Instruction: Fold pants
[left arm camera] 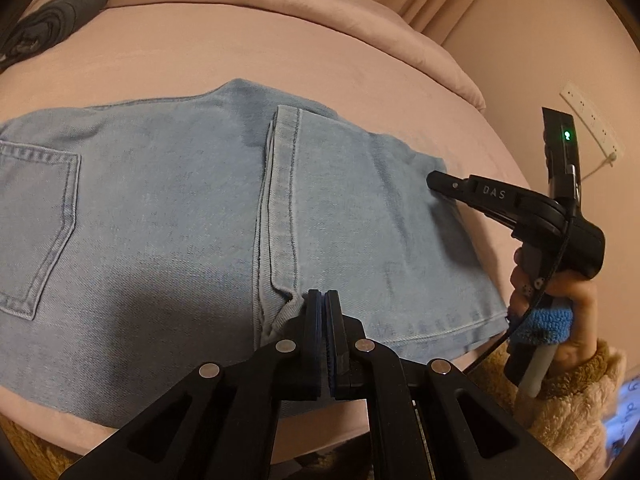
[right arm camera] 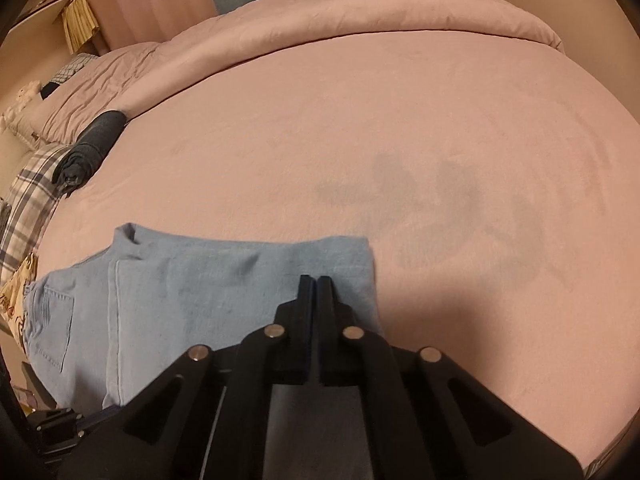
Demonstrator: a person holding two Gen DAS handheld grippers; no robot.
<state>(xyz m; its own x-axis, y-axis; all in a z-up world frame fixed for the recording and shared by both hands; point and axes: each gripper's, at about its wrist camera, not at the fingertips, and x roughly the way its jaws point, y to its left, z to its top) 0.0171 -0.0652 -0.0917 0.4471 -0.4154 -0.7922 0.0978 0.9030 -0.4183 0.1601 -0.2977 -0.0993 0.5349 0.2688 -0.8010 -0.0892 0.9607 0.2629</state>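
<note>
Light blue jeans (left arm camera: 168,216) lie folded on the pink bed, leg ends laid over the seat part, with a back pocket (left arm camera: 38,224) at the left. My left gripper (left arm camera: 323,300) is shut, its tips at the near corner of the folded leg hem (left arm camera: 286,208); whether it pinches cloth I cannot tell. My right gripper (left arm camera: 436,182) rests shut at the right edge of the fold. In the right wrist view the right gripper (right arm camera: 316,286) is shut over the jeans (right arm camera: 200,280) near their right edge.
The pink bed sheet (right arm camera: 400,128) stretches far behind the jeans. A rolled dark garment (right arm camera: 90,146) lies at the left, also seen in the left wrist view (left arm camera: 52,16). A folded duvet (right arm camera: 360,12) runs along the back. A wall with a power strip (left arm camera: 592,122) is at the right.
</note>
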